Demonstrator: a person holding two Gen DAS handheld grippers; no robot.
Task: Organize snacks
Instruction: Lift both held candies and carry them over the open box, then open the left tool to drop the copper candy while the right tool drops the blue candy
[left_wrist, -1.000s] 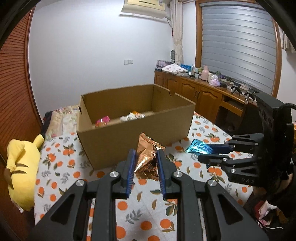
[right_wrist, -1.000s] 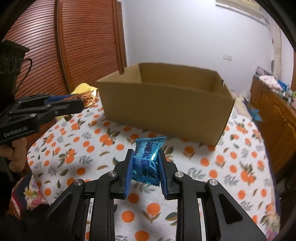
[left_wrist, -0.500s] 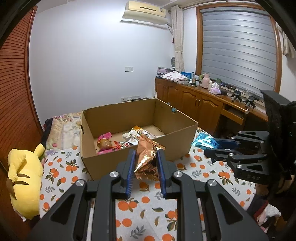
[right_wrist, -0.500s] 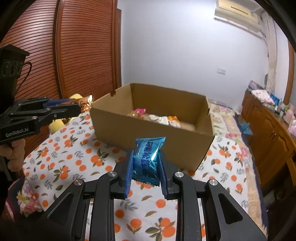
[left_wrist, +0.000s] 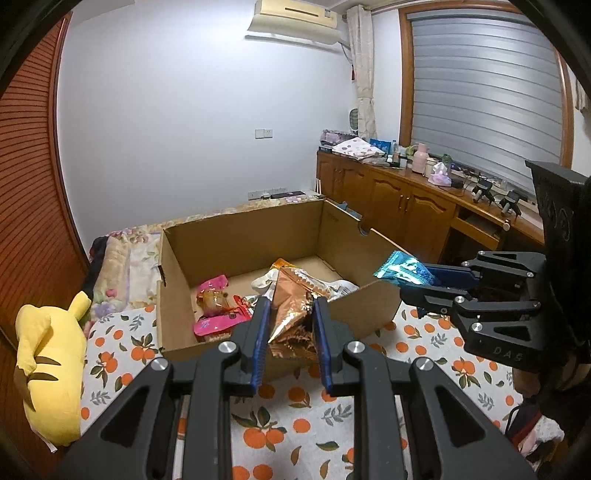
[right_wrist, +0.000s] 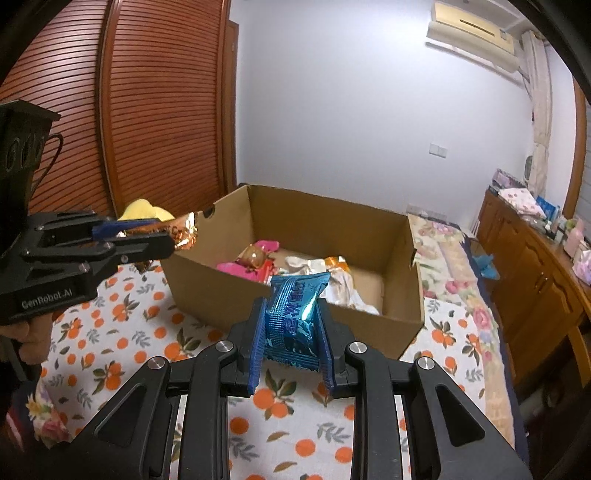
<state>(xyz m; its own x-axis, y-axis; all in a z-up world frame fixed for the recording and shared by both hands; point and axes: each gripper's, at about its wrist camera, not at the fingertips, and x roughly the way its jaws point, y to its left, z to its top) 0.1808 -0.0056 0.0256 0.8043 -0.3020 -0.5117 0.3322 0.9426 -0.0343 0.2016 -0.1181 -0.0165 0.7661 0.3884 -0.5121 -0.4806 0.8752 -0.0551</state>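
The left gripper (left_wrist: 290, 314) pinches a crinkled copper foil packet (left_wrist: 295, 306) at the near wall of an open cardboard box (left_wrist: 240, 236) on an orange-print bedspread (left_wrist: 306, 417). Only the left wrist view shows a yellow plush toy (left_wrist: 48, 369) and the wooden cabinets (left_wrist: 391, 206). The right gripper (right_wrist: 291, 332) clamps a glossy blue ridged wrapper (right_wrist: 293, 317) just short of the box, and only its view shows slatted wooden doors (right_wrist: 155, 110).

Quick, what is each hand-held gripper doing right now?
Left hand-held gripper: closed on the copper snack packet.
Right hand-held gripper: closed on the blue snack packet.
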